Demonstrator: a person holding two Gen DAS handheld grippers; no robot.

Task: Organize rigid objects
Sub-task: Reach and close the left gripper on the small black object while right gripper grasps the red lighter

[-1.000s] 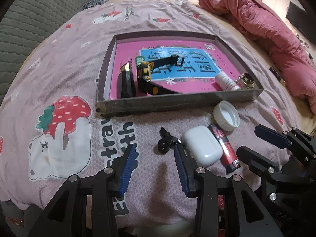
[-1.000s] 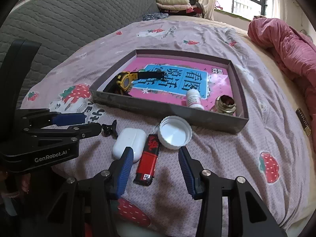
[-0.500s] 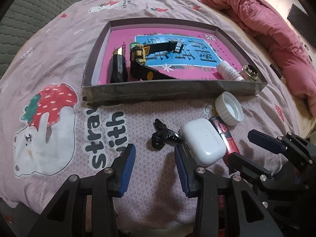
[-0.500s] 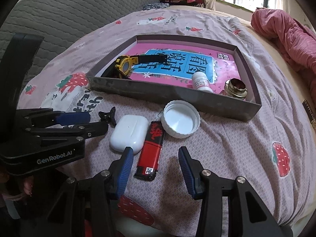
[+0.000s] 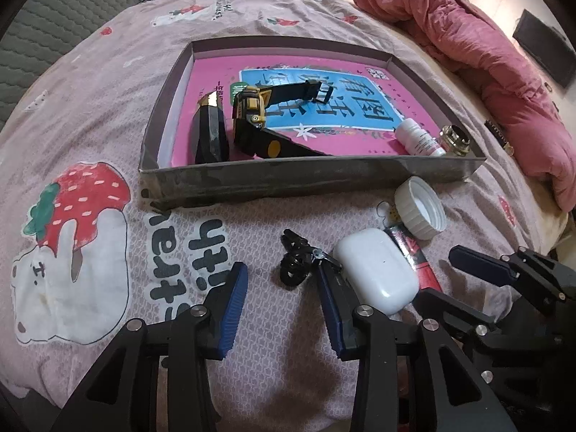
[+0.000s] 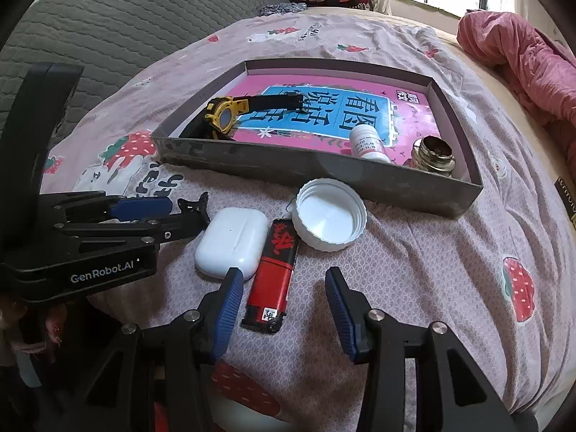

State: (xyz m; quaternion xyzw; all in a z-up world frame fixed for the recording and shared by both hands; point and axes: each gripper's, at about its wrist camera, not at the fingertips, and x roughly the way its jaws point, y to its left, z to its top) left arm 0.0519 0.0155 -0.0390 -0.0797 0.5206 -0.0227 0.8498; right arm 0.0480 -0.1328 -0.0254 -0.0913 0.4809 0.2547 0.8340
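Across the upper middle of both views sits the shallow tray, holding a watch and small bottle. Below it, on the bedspread, lie the white case, smooth and likely slippery, best taken across its short sides; the cap, light and stiff; the red lighter, narrow and easy to pinch; and a black hair clip, tiny and awkward. The left gripper is closing, pads not yet touching the clip. The right gripper stands half open, empty, over the lighter.
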